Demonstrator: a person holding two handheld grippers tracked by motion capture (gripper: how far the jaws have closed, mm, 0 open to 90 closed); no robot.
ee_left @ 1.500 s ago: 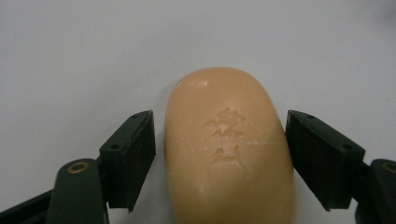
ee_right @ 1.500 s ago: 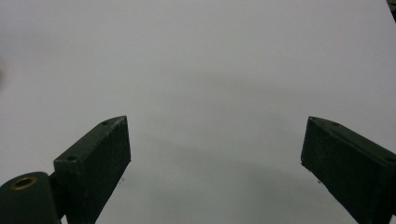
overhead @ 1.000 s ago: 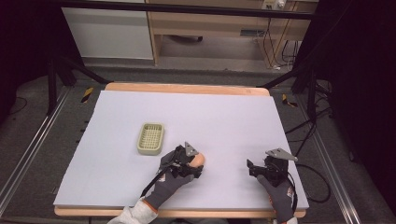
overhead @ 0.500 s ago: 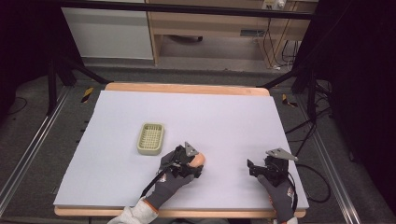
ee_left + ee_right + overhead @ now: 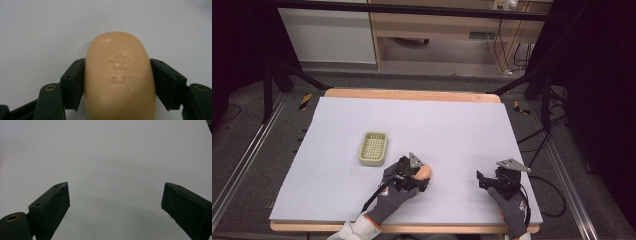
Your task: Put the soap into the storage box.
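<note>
A pale green, slotted plastic soap dish point(image 5: 373, 148) sits on the white table point(image 5: 452, 125), left of centre. Just beside it, at its four o'clock, the left gripper point(image 5: 421, 176) rests near the table's front edge, its black jaws pinching a smooth, oval, peach-coloured bar of soap point(image 5: 120, 77) by its two long sides; characters are stamped on the bar's top face. Well apart at three o'clock, the right gripper point(image 5: 484, 181) rests on bare table, jaws spread wide with nothing between them.

Embossed characters, not legible, on the peach soap bar point(image 5: 120, 80).
</note>
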